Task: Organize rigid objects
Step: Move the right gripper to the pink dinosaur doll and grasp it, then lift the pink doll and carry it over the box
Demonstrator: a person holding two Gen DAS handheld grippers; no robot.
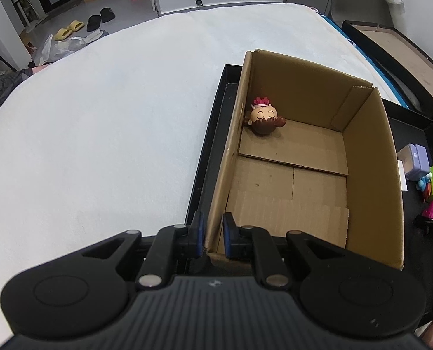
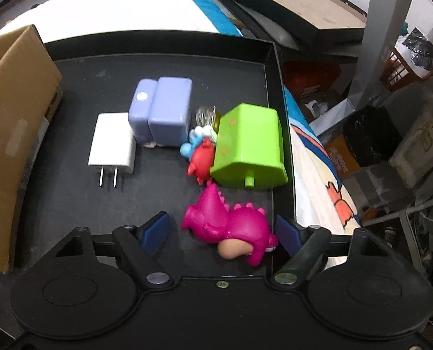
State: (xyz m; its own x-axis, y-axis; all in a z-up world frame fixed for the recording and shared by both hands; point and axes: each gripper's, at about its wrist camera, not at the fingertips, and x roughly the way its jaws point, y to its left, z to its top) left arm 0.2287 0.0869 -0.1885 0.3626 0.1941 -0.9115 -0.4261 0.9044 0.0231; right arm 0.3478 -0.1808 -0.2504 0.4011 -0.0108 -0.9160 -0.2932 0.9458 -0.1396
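My left gripper point(image 1: 213, 232) is shut on the near left wall of an open cardboard box point(image 1: 371, 157), one pad on each side of the wall. A small doll figurine point(image 1: 264, 118) lies in the box's far left corner. The box stands in a black tray point(image 1: 209, 134). In the right wrist view my right gripper point(image 2: 222, 232) is open and straddles a pink dinosaur toy point(image 2: 231, 224) lying on the tray point(image 2: 158, 43). Its left pad is clear of the toy, its right pad is close beside it at the tray's right wall.
Beyond the dinosaur lie a green block toy point(image 2: 248, 145), a red toy point(image 2: 200, 160), a blue toy point(image 2: 187, 147), a purple case point(image 2: 163, 113), a white charger point(image 2: 112, 143) and a glass bulb point(image 2: 204, 115). A white bed point(image 1: 99, 116) spreads to the left.
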